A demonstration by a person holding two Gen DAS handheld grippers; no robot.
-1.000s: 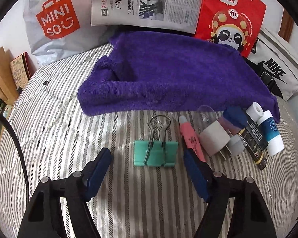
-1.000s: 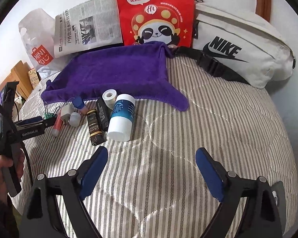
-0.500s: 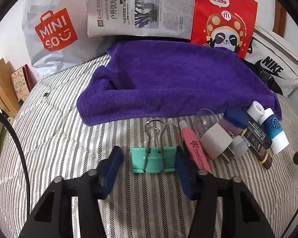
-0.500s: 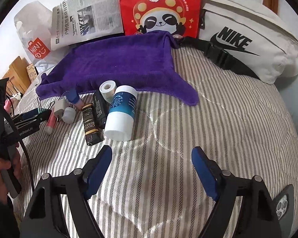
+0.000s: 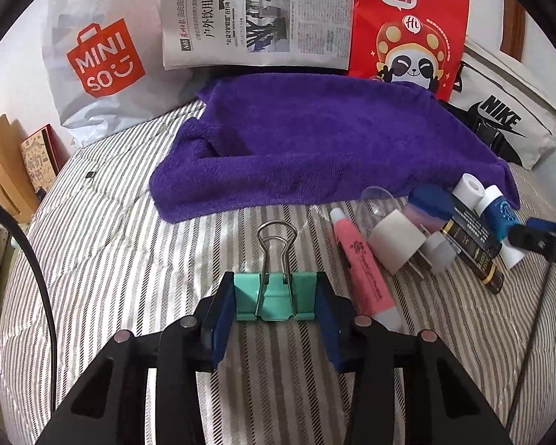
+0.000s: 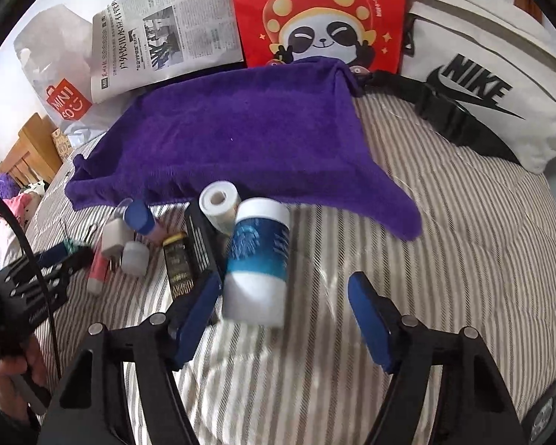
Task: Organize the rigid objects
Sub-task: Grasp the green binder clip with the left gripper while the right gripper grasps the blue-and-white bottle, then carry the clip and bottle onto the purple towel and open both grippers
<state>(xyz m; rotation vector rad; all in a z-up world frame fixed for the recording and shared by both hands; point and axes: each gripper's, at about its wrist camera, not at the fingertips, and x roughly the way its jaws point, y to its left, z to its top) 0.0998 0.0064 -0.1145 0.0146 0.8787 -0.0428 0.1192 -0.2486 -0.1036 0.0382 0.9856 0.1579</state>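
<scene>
The left gripper [image 5: 276,298] had drawn its jaws in from a wide stance, and they were closing with both blue pads against the green binder clip [image 5: 274,296], which lay flat on the striped quilt [image 5: 129,259] just short of the purple towel [image 5: 315,152]. That looked like a grasp forming. Right of the clip, the right gripper [image 6: 281,296] had come closer, unclenched but narrowing around the blue-and-white bottle [image 6: 257,259]. Bags leaned beyond the towel.
</scene>
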